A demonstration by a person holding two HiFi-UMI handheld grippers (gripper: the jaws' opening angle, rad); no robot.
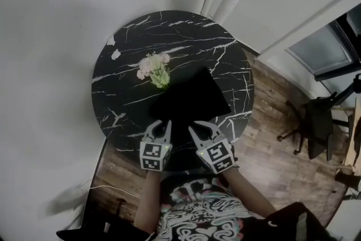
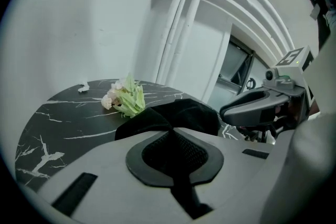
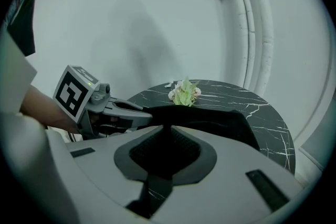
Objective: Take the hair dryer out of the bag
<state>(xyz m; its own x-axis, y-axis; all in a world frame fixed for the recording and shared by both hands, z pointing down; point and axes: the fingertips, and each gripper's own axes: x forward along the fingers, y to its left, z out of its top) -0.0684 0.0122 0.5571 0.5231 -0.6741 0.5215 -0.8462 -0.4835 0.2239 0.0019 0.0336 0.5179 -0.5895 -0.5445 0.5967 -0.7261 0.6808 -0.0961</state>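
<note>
A black fabric bag (image 1: 192, 96) lies on the round black marble table (image 1: 141, 36), toward its near right side. The hair dryer is not visible; the bag hides whatever is inside. My left gripper (image 1: 167, 123) is shut on the bag's near edge, and in the left gripper view the cloth (image 2: 184, 113) rises in a peak to the closed tips (image 2: 170, 131). My right gripper (image 1: 192, 128) sits just beside it, also shut on that edge, with the fabric (image 3: 210, 120) running into its tips (image 3: 169, 127). Each gripper shows in the other's view: the right (image 2: 226, 112) and the left (image 3: 149, 115).
A small bunch of pale flowers (image 1: 153, 69) lies on the table just beyond the bag's far left corner. A white scrap (image 1: 115, 54) sits near the left rim. A dark office chair (image 1: 313, 124) stands on the wooden floor to the right. White wall and pipes lie behind.
</note>
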